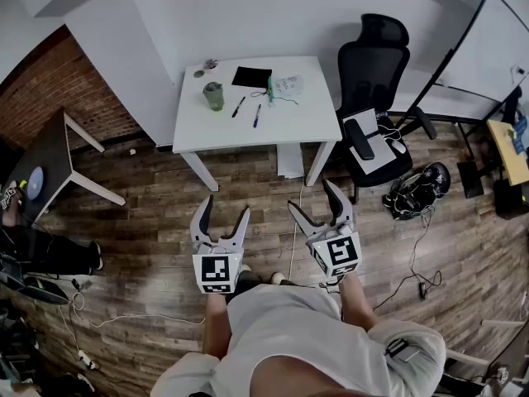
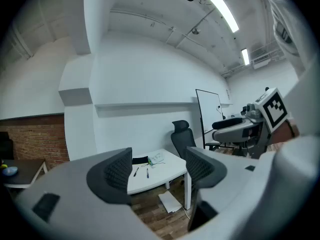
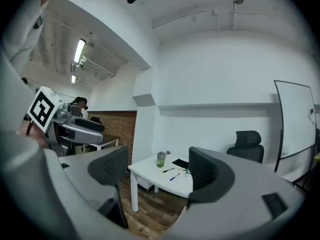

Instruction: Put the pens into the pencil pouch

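A white table [image 1: 289, 126] stands a few steps ahead on the wooden floor. On it lie a black pencil pouch [image 1: 251, 77], a black pen [image 1: 238, 107] and a blue pen [image 1: 257, 115]. Both grippers hang in the air well short of the table, level and side by side. The left gripper [image 1: 225, 210] is open and holds nothing, and so is the right gripper [image 1: 313, 198]. Between the left gripper's [image 2: 157, 171] jaws I see the pouch [image 2: 140, 160] and both pens [image 2: 135, 172] far off. The right gripper [image 3: 157, 171] frames the black pen [image 3: 168, 170] and the blue pen [image 3: 174, 176] the same way.
A green cup [image 1: 213, 96] and a clear plastic packet [image 1: 287, 86] share the tabletop. A black office chair [image 1: 372, 81] stands right of the table, with a whiteboard [image 1: 496, 48] beyond. A dark side table [image 1: 50, 164] is at left. A bag and cables [image 1: 417, 190] lie on the floor at right.
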`<action>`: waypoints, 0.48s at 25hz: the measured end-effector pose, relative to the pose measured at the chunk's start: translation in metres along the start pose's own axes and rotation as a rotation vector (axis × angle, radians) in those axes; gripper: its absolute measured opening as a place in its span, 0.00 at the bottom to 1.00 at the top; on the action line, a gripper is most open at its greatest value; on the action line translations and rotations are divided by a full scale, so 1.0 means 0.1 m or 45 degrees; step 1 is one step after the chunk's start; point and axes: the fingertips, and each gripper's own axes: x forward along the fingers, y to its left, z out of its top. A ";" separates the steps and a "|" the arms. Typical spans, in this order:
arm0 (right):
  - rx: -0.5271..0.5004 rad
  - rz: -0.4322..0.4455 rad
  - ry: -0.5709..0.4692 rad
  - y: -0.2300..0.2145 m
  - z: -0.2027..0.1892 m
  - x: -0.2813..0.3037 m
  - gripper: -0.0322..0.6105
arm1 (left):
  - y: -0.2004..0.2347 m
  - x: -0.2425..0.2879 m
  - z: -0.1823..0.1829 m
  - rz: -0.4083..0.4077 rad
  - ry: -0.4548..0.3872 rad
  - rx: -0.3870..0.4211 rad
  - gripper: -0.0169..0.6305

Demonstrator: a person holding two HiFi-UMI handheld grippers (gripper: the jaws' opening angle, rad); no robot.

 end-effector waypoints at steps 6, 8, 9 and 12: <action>0.020 -0.021 -0.013 -0.17 -0.03 -0.01 0.65 | -0.12 0.16 0.00 -0.007 0.011 0.018 0.53; 0.026 -0.020 -0.004 -0.20 -0.06 0.00 0.65 | -0.14 0.22 0.00 -0.004 0.011 0.028 0.52; 0.032 -0.018 0.001 -0.22 -0.08 0.01 0.65 | -0.14 0.24 0.01 -0.004 0.012 0.031 0.52; 0.038 -0.011 0.011 -0.24 -0.12 0.07 0.65 | -0.13 0.32 0.00 -0.008 0.006 0.034 0.52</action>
